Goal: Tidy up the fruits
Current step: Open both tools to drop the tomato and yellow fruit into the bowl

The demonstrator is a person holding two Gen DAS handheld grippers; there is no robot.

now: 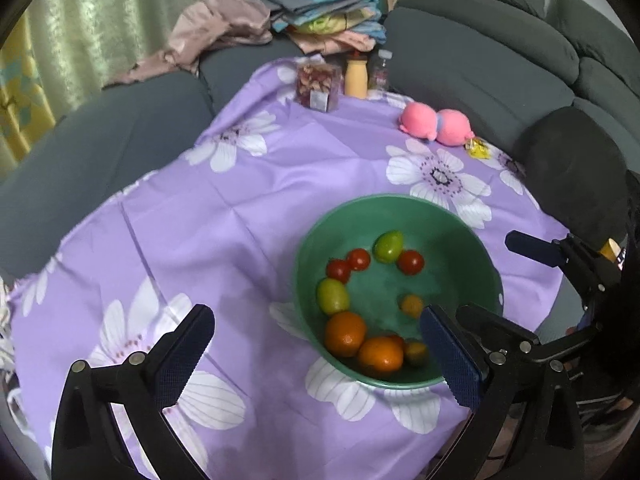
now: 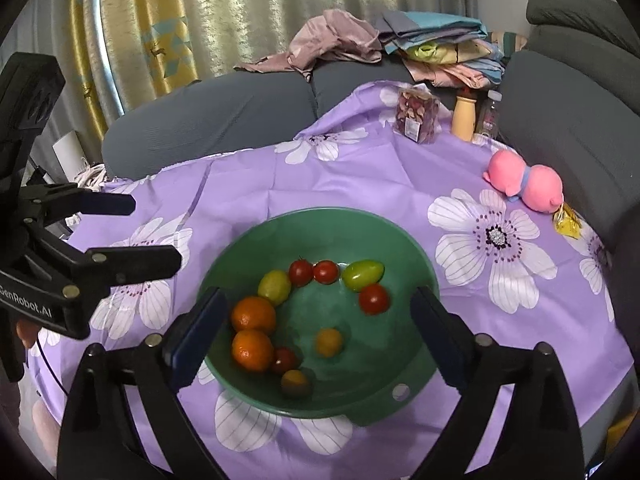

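Both grippers gape empty; the green bowl [image 2: 320, 216] of fruit lies at twelve o'clock of the right gripper [image 2: 318, 320], the nearer; from the left gripper [image 1: 316, 344] at two o'clock

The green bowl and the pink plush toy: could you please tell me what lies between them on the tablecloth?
Nothing lies there: between the green bowl and the pink plush toy only bare purple flowered tablecloth shows, clearest in the right wrist view.

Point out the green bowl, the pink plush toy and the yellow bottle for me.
green bowl [image 2: 320, 216]: right wrist view, far rim.
pink plush toy [image 2: 524, 182]: right wrist view, middle of its body.
yellow bottle [image 1: 356, 78]: left wrist view, its body.
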